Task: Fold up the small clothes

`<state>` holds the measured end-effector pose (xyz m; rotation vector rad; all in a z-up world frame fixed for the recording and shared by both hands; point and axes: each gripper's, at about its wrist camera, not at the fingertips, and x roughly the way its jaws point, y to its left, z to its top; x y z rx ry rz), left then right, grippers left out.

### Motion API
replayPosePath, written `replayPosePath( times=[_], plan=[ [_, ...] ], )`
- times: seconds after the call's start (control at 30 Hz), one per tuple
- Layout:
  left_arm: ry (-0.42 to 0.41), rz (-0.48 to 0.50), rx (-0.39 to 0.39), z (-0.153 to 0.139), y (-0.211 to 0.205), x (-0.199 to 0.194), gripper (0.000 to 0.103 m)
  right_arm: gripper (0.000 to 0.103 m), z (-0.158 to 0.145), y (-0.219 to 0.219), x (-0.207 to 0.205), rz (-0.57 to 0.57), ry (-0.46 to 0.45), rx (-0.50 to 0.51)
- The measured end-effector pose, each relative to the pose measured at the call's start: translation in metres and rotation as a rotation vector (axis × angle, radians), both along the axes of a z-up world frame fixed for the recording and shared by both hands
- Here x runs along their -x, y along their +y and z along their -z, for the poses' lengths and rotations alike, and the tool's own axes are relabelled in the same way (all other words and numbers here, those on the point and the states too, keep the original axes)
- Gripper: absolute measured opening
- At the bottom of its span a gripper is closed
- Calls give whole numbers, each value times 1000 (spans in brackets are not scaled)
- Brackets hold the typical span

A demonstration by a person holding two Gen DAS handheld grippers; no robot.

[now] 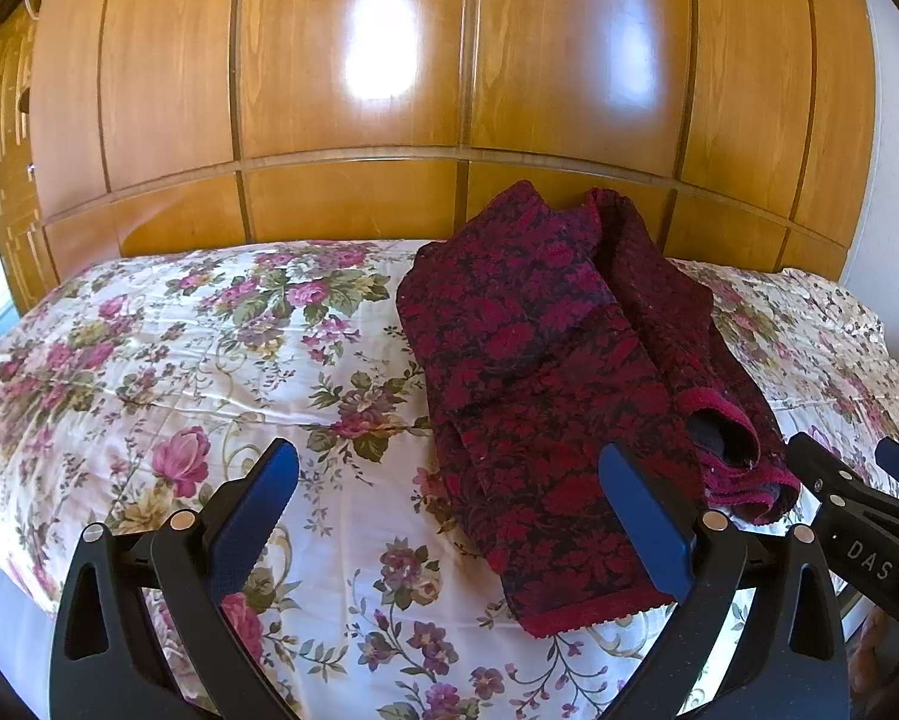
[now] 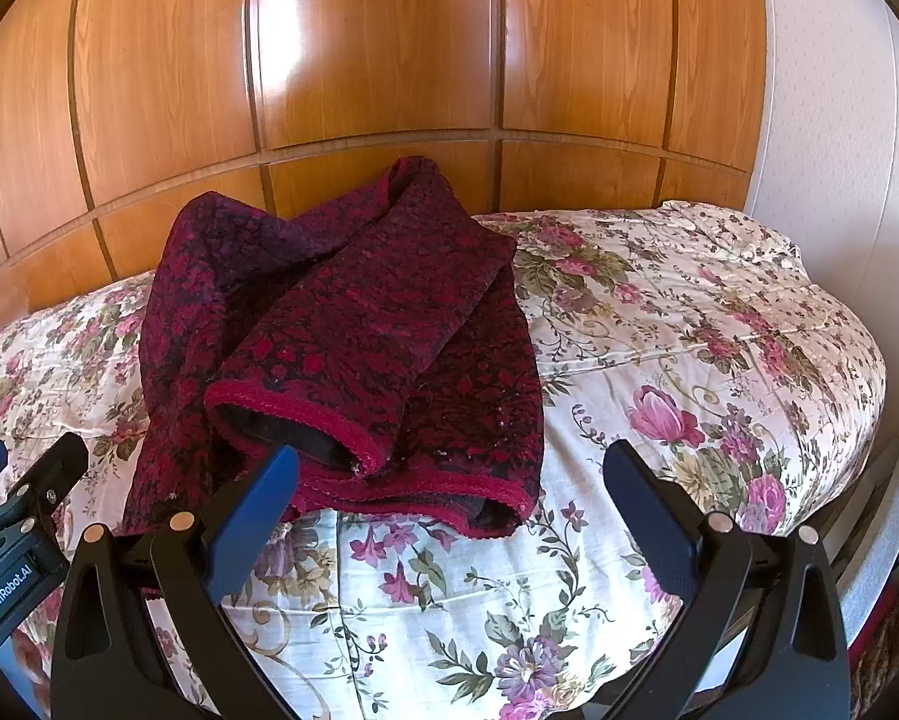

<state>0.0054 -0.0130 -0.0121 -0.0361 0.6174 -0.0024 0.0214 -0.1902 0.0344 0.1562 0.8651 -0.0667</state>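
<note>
A dark red floral knit garment [image 1: 545,372] lies partly folded on the floral bedspread [image 1: 209,360], one sleeve laid over its body with the cuff [image 2: 293,414] open toward me. My left gripper [image 1: 449,456] is open and empty, just in front of the garment's near hem, its right finger [image 1: 641,516] over the fabric. My right gripper [image 2: 449,462] is open and empty above the bedspread [image 2: 689,330], its left finger [image 2: 257,504] at the garment's [image 2: 341,312] near hem. The right gripper also shows at the left wrist view's right edge [image 1: 857,480].
A tall glossy wooden wardrobe [image 1: 353,90] stands right behind the bed. A white wall [image 2: 833,120] is at the right. The bed's edge drops off at the right, with some items [image 2: 887,570] on the floor there.
</note>
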Motion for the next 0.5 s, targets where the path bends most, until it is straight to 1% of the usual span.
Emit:
replayPosePath(
  times=[0.4, 0.5],
  plan=[
    [6, 30, 9, 1, -2, 0, 99, 101, 0, -1, 0, 1, 0, -1],
    [18, 96, 63, 3, -2, -1, 99, 101, 0, -4, 0, 6, -1, 0]
  ],
)
